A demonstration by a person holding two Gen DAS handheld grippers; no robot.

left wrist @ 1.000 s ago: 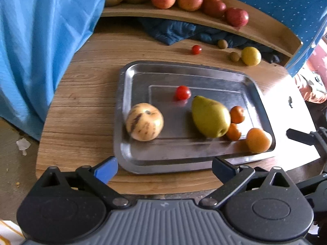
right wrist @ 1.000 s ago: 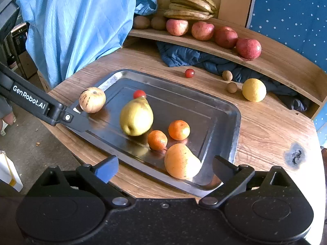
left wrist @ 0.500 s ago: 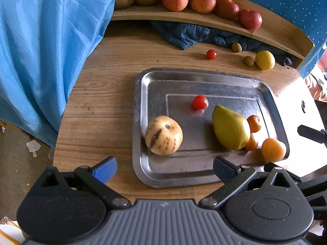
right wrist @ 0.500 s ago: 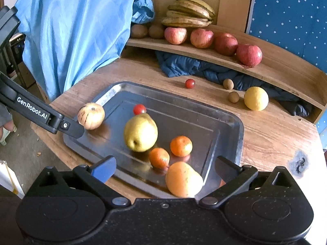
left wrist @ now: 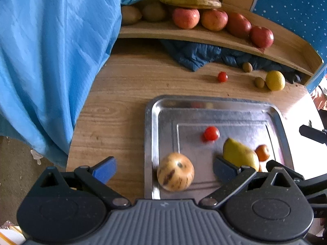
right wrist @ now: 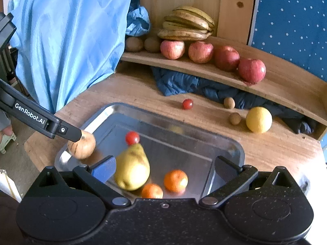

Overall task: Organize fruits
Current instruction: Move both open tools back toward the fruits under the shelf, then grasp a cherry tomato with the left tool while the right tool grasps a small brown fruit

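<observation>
A steel tray (left wrist: 150, 143) on the wooden table holds a striped tan melon (left wrist: 175, 171), a cherry tomato (left wrist: 212, 133), a yellow-green pear (left wrist: 239, 155) and a small orange (left wrist: 262, 152). My left gripper (left wrist: 165, 168) is open, low over the tray's near left corner, with the melon between its spread fingers and touching neither. In the right wrist view the right gripper (right wrist: 164, 167) is open above the tray's near edge (right wrist: 231, 145), over the pear (right wrist: 132, 167) and two oranges (right wrist: 175, 180). One left finger (right wrist: 67, 131) lies across the melon (right wrist: 81, 145).
A raised wooden shelf (right wrist: 282, 85) at the back carries bananas (right wrist: 186, 26), several apples (right wrist: 251, 70) and kiwis. Loose on the table are a cherry tomato (right wrist: 187, 104), two small brown fruits (right wrist: 234, 118) and a yellow lemon (right wrist: 258, 119). Blue fabric (left wrist: 51, 61) hangs at the left.
Both grippers have moved forward and lower toward the tray. The left one has shifted so the melon now sits between its fingers. The largest orange has slid out of view below.
</observation>
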